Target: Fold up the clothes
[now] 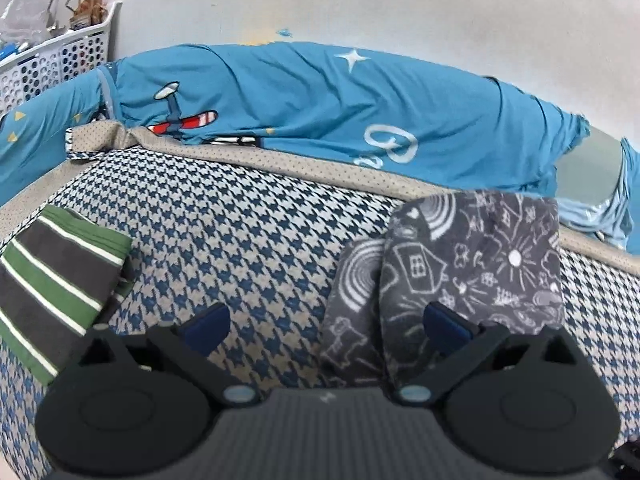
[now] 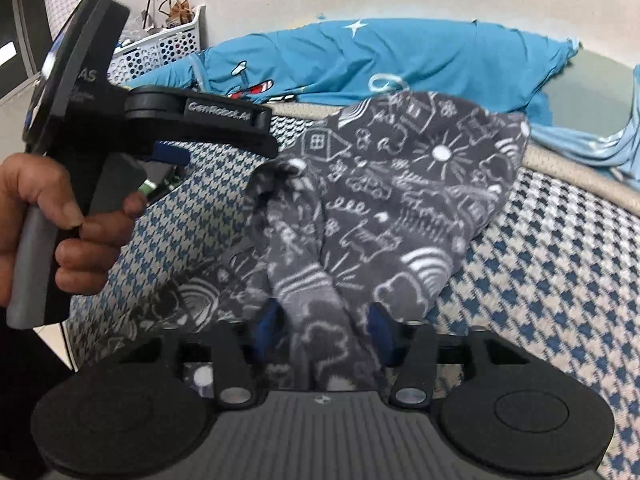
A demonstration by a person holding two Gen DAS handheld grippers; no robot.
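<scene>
Right gripper [image 2: 326, 330] clamps the grey doodle-print garment [image 2: 400, 184] above the houndstooth bed [image 2: 560, 264]; left gripper [image 1: 326, 320] gapes wide, empty

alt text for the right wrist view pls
The right hand-held gripper is shut on a grey doodle-print garment, lifting it off a houndstooth bed cover. At left, a hand holds the left hand-held gripper.
</scene>
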